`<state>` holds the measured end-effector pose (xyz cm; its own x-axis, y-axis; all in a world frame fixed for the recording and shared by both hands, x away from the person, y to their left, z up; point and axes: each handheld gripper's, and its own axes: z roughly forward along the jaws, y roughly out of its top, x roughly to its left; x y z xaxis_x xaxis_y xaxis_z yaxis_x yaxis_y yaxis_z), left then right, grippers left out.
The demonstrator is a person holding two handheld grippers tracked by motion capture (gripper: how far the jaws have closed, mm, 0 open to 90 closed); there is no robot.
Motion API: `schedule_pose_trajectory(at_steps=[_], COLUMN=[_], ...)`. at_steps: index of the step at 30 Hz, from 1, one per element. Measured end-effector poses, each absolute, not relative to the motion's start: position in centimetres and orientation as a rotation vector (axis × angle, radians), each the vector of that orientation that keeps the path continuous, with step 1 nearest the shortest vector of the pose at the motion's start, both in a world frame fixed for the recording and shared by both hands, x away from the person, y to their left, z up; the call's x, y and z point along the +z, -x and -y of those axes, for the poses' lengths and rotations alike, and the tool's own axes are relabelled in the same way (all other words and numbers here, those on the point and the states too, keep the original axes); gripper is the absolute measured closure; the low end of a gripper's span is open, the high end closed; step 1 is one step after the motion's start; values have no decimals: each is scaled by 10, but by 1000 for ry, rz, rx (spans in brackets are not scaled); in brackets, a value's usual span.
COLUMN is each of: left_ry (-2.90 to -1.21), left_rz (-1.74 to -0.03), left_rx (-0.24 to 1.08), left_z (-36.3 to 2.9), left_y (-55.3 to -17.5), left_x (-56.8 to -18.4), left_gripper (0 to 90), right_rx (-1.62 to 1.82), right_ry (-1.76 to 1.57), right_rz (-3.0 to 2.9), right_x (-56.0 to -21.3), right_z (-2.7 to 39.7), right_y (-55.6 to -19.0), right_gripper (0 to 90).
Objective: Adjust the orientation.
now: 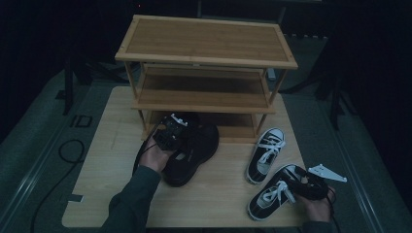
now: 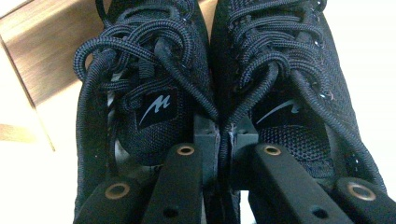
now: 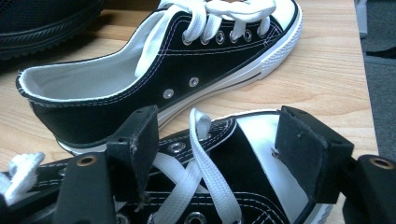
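Note:
A pair of black mesh sneakers (image 1: pixel 194 151) rests on the table in front of the wooden rack. My left gripper (image 1: pixel 170 132) is over their heels. In the left gripper view the left gripper (image 2: pixel 218 135) pinches the inner collars of the left shoe (image 2: pixel 140 70) and right shoe (image 2: pixel 280 60) together. At the table's right stand two black-and-white canvas sneakers, the far one (image 1: pixel 266 154) and the near one (image 1: pixel 274 191). My right gripper (image 1: pixel 306 187) sits at the near one's heel. Its jaws (image 3: pixel 224 140) stand wide over the near sneaker's (image 3: pixel 205 186) laces and opening. The far sneaker (image 3: pixel 154 70) lies beyond.
A three-tier wooden shoe rack (image 1: pixel 204 41) stands at the back of the light wooden table (image 1: pixel 214 199), its shelves bare. The lowest shelf is just behind the black pair. Dark floor and a cable (image 1: pixel 68 150) lie to the left of the table.

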<state>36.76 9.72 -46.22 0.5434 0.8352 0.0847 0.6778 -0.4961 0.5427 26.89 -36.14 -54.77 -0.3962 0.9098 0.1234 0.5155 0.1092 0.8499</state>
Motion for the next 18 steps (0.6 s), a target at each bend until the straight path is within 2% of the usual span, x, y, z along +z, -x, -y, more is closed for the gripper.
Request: schedule_pose_trajectory(at_steps=[18], left_ry=[-2251], left_rz=[-1379], left_rx=[570], left_z=[-80], left_y=[-384], left_x=[-466], left_gripper=[856], right_rx=[1218], right_ry=[-1383], right_rz=[-1962], right_x=[-548], right_z=[362], right_y=[-269], right_gripper=[301])
